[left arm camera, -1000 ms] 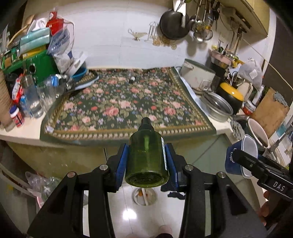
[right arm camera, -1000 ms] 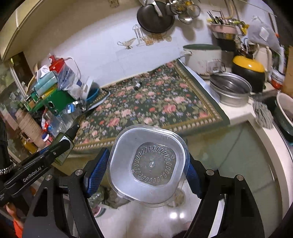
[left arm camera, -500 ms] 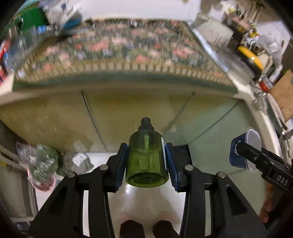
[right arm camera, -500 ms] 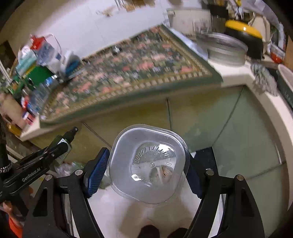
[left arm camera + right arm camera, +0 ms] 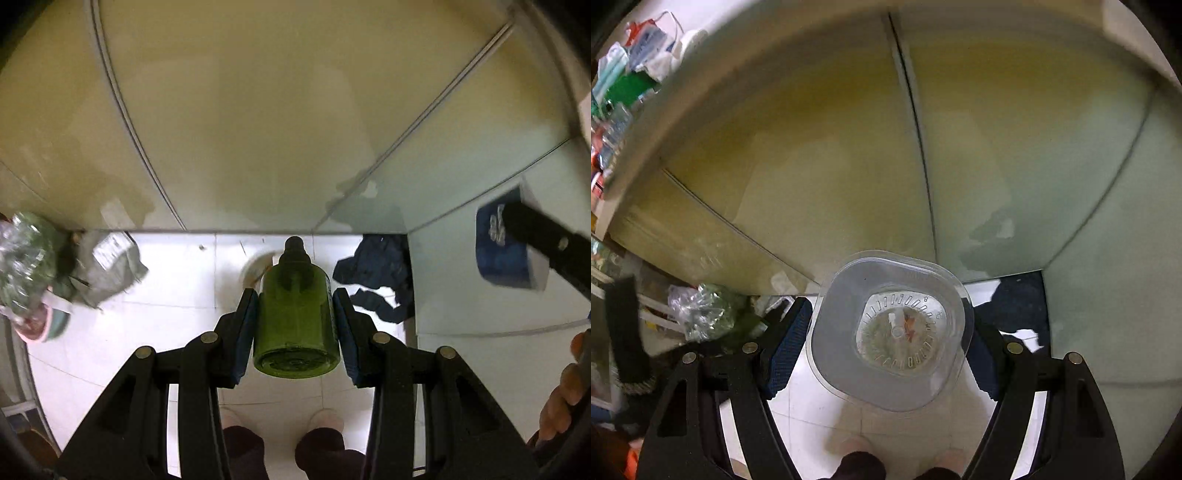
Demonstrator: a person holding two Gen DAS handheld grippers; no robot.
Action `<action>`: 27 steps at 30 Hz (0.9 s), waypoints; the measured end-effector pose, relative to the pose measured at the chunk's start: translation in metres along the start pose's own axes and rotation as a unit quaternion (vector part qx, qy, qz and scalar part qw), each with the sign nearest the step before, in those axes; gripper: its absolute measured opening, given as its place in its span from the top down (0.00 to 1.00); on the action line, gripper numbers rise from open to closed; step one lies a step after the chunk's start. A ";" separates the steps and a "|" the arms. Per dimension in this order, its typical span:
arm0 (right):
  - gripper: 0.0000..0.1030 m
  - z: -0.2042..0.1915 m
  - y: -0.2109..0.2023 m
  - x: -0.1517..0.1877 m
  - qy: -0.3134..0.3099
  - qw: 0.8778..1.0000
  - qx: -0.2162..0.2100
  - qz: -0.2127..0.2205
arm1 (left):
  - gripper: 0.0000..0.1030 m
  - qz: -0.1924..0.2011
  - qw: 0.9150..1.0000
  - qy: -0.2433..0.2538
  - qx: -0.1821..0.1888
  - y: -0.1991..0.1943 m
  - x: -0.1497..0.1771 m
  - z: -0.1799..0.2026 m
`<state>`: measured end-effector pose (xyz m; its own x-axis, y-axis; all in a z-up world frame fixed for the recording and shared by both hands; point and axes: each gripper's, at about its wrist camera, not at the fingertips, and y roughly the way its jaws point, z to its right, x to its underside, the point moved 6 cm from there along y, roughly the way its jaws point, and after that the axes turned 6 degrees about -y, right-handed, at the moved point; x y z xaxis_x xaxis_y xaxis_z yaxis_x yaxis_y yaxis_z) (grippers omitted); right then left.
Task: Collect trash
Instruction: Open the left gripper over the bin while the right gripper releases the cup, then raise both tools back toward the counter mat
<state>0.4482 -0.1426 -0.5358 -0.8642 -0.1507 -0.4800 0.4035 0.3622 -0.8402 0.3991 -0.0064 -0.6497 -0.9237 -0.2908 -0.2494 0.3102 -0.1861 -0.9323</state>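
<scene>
- Left wrist view: my left gripper (image 5: 295, 325) is clamped on a green bottle (image 5: 297, 317), cap pointing down toward the white floor (image 5: 177, 295).
- Right wrist view: my right gripper (image 5: 882, 343) is clamped on a clear plastic container (image 5: 890, 332), open side toward the floor.
- Below: a small white bin (image 5: 255, 269) shows past the bottle's cap; dark cloth (image 5: 380, 280) lies beside it.
- Risk: the bin's mouth looks narrow; releasing off-centre could send the bottle rolling away.
- Risk: the container's thin walls may flex and slip from the pads.

Black tool (image 5: 295, 321) arms, blue pads (image 5: 246, 332), silver screws.
</scene>
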 end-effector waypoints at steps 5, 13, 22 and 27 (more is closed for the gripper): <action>0.27 -0.001 0.045 0.018 -0.007 1.000 -0.019 -0.002 | 0.60 -0.006 1.000 0.002 0.013 0.044 0.001 -0.005; 0.25 0.002 0.066 0.031 -0.004 0.999 -0.045 -0.013 | 0.53 0.000 1.000 0.017 0.002 0.062 -0.007 -0.009; 0.25 -0.005 0.045 0.021 -0.006 0.999 -0.022 -0.034 | 0.53 0.013 1.000 0.016 -0.010 0.000 -0.011 -0.009; 0.25 -0.011 0.002 0.005 -0.005 1.000 -0.010 -0.027 | 0.53 0.035 0.999 0.020 -0.006 -0.073 -0.022 0.002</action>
<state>0.4410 -0.1328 -0.5368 -0.8820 -0.1796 -0.4357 0.3495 0.3707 -0.8605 0.3977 0.0120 -0.5758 -0.9085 -0.2643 -0.3237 0.3714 -0.1556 -0.9153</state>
